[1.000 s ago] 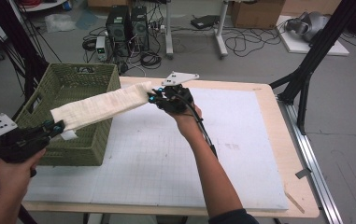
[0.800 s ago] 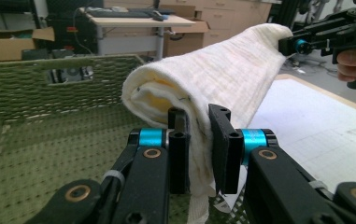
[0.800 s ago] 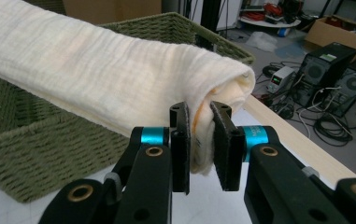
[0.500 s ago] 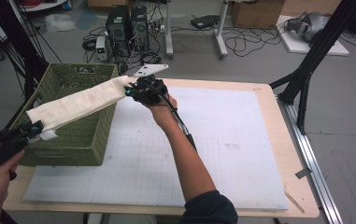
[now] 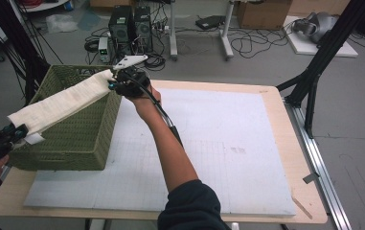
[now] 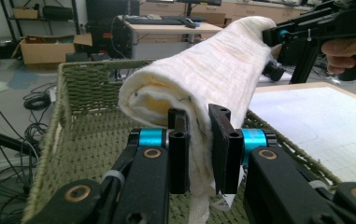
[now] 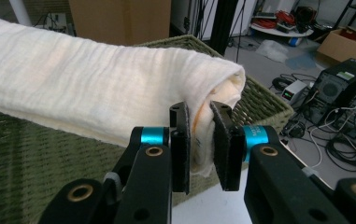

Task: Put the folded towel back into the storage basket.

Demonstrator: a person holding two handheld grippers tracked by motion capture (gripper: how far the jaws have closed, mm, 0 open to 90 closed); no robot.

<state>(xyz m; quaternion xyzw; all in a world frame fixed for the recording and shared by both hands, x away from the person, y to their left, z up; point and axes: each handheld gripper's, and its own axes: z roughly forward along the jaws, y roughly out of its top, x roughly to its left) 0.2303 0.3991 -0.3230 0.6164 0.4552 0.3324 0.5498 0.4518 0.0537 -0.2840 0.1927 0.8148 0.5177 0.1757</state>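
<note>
High view: the left claw (image 5: 12, 132) and right claw (image 5: 114, 85) each pinch one end of the long rolled cream cloth (image 5: 60, 102), held up over the green woven basket (image 5: 82, 139) on the counter (image 5: 285, 143).

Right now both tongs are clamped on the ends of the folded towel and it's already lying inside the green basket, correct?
Not quite. Both tongs, left and right, are clamped on the ends of the folded towel, but it isn't lying inside the green basket. The high view shows it held stretched in the air above the basket, between the two hands.
</note>
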